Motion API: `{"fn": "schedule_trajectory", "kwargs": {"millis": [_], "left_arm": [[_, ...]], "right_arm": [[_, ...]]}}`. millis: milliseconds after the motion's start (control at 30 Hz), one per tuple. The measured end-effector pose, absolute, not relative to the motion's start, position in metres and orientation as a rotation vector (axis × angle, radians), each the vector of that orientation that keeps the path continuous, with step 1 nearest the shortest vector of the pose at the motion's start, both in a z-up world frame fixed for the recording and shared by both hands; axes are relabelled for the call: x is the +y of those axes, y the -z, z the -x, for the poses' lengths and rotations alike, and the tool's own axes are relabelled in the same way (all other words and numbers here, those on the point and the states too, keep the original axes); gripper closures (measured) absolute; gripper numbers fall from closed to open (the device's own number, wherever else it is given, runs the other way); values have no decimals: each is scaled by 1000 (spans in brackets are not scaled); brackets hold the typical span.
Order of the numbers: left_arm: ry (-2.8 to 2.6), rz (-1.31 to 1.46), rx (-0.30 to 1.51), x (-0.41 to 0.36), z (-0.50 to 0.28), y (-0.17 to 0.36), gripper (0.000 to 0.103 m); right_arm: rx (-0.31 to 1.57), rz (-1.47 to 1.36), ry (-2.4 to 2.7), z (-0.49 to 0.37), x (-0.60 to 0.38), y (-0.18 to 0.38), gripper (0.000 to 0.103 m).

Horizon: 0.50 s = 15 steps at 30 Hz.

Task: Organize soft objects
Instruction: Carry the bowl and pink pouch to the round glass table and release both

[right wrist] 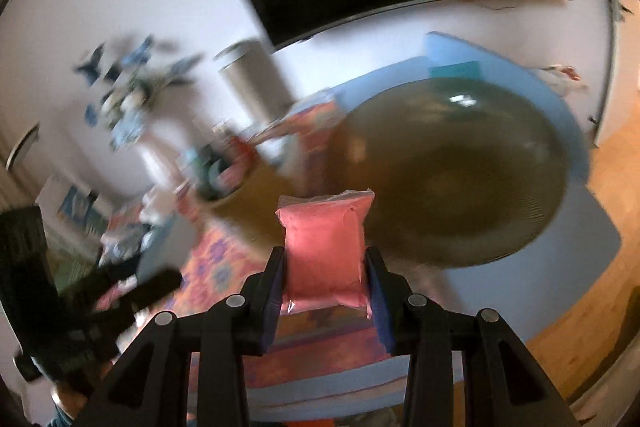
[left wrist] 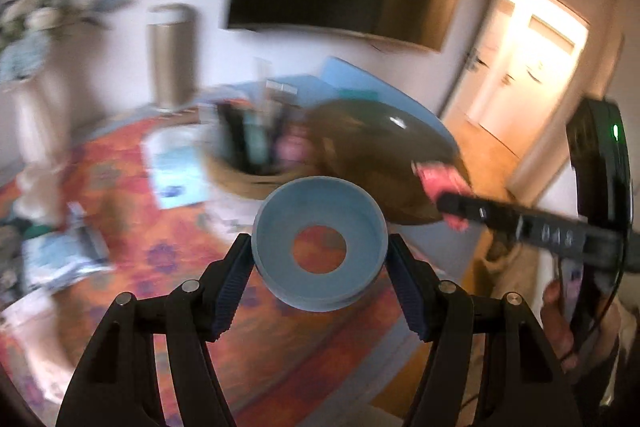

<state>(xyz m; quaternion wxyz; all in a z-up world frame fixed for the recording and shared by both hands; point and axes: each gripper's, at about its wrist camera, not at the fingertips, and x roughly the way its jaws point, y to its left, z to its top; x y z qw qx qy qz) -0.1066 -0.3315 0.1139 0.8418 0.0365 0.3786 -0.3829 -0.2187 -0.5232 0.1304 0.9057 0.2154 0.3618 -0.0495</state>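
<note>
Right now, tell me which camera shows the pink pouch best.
The right wrist view. There the pink pouch sits sharp and centred, squeezed between the right gripper pads, its whole face visible. The left wrist view shows the pouch only as a blurred pink strip at the tip of that gripper, mostly hidden by its fingers.

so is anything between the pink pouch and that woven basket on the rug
Nothing visible blocks it. The right gripper holds the pink pouch in the air, and only open rug lies before the woven basket. The big brown ball sits off to the side.
</note>
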Motion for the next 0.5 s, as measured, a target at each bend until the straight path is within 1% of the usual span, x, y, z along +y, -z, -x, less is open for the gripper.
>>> {"fn": "schedule_trajectory", "kwargs": {"millis": [267,467,500], "left_arm": [[885,-151,826,-405,104,-102,39],[881,-187,723,-454,91,-117,38],[862,-202,708,-462,88,-116,38]], "right_arm": [[710,-494,223,212,-587,-130,65],[679,-519,285,188,-619,-135,65],[685,-519,295,184,-621,-136,64]]}}
